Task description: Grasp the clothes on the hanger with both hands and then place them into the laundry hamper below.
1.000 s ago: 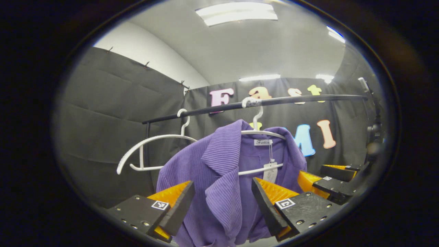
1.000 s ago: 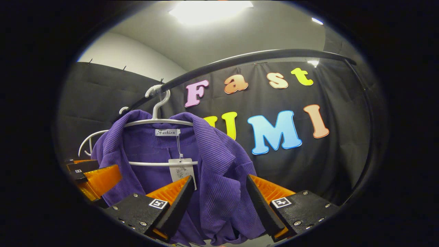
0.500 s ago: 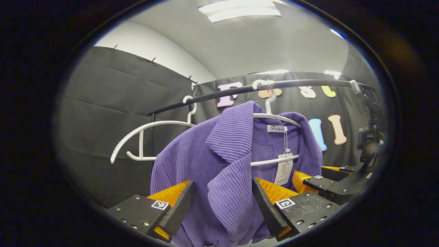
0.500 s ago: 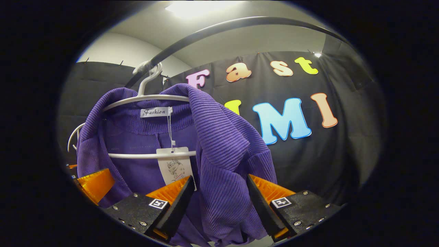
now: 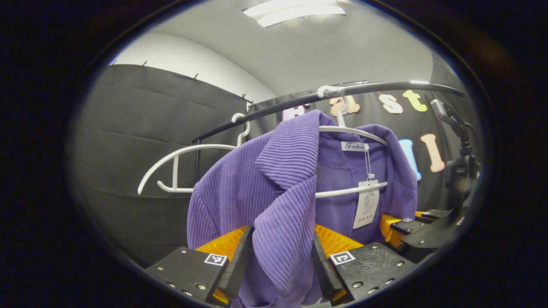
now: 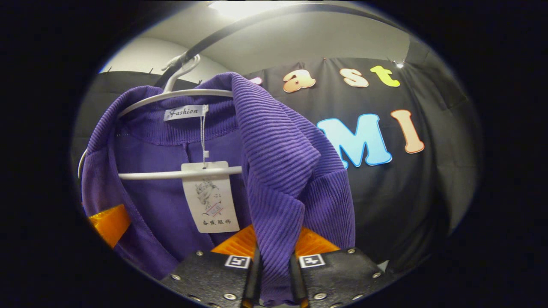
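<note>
A purple ribbed jacket (image 5: 239, 188) hangs on a white hanger (image 5: 357, 133) from a black rail (image 5: 385, 87). My left gripper (image 5: 280, 261) is shut on the jacket's left front lapel, which fills the gap between both fingers. In the right gripper view, the same jacket (image 6: 282, 154) drapes over the hanger (image 6: 171, 96). My right gripper (image 6: 273, 261) is shut tight on the right lapel's edge. The right gripper (image 5: 391, 224) also appears at the jacket's far side in the left gripper view. One finger of the left gripper (image 6: 109, 218) shows at the left edge of the right gripper view.
An empty white hanger (image 5: 171, 171) hangs on the rail to the left of the jacket. A paper tag (image 6: 209, 196) dangles inside the collar. A small camera on a stand (image 5: 458, 175) sits at the right. The rail (image 6: 239, 21) passes close overhead.
Both grippers moved forward and up onto the jacket's lapels, then their fingers closed from wide open onto the fabric. The jacket stays on its hanger.
</note>
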The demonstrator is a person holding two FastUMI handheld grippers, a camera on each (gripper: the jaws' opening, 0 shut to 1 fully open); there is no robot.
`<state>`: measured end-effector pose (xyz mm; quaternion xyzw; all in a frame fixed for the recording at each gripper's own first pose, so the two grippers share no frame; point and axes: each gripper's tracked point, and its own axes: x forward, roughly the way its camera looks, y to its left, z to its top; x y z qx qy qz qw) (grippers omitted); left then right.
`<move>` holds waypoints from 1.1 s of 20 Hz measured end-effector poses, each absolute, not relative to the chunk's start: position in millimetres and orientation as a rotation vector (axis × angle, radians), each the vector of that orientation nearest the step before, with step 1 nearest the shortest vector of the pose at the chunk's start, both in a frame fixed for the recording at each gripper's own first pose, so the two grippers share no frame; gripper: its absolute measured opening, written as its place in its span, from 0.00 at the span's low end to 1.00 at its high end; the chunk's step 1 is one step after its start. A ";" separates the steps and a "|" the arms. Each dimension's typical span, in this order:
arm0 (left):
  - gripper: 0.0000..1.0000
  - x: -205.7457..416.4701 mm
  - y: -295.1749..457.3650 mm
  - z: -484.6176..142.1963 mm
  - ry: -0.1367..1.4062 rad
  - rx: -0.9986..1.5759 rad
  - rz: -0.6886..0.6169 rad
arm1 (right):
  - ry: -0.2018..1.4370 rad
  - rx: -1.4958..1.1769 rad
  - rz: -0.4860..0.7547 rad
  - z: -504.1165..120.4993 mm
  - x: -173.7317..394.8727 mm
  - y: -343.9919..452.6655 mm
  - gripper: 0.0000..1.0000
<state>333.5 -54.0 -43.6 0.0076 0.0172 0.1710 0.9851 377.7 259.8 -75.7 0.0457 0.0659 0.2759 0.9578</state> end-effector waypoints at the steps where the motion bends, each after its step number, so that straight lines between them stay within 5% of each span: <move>1: 0.64 332.3 -53.5 -43.4 0.034 0.016 0.343 | 0.114 0.086 0.574 -71.8 376.0 258.3 0.16; 2: 0.55 332.5 -58.8 -42.5 0.034 0.004 0.312 | 0.101 0.082 0.596 -69.3 372.3 257.5 0.07; 7: 0.10 322.3 -62.9 -29.2 0.004 -0.030 0.256 | -0.020 0.041 0.602 -34.7 356.4 235.9 0.06; 16: 0.10 273.3 -64.9 35.2 -0.083 0.009 0.211 | -0.235 0.012 0.551 54.2 337.8 202.0 0.06; 18: 0.01 268.2 -59.0 45.3 -0.092 0.003 0.211 | -0.268 -0.004 0.532 68.6 339.6 194.9 0.06; 19: 0.10 266.6 -55.6 48.4 -0.092 -0.001 0.212 | -0.280 -0.008 0.523 74.3 341.9 190.9 0.06; 22: 0.05 261.6 -39.1 58.9 -0.097 0.003 0.231 | -0.308 -0.023 0.491 85.5 353.6 180.1 0.06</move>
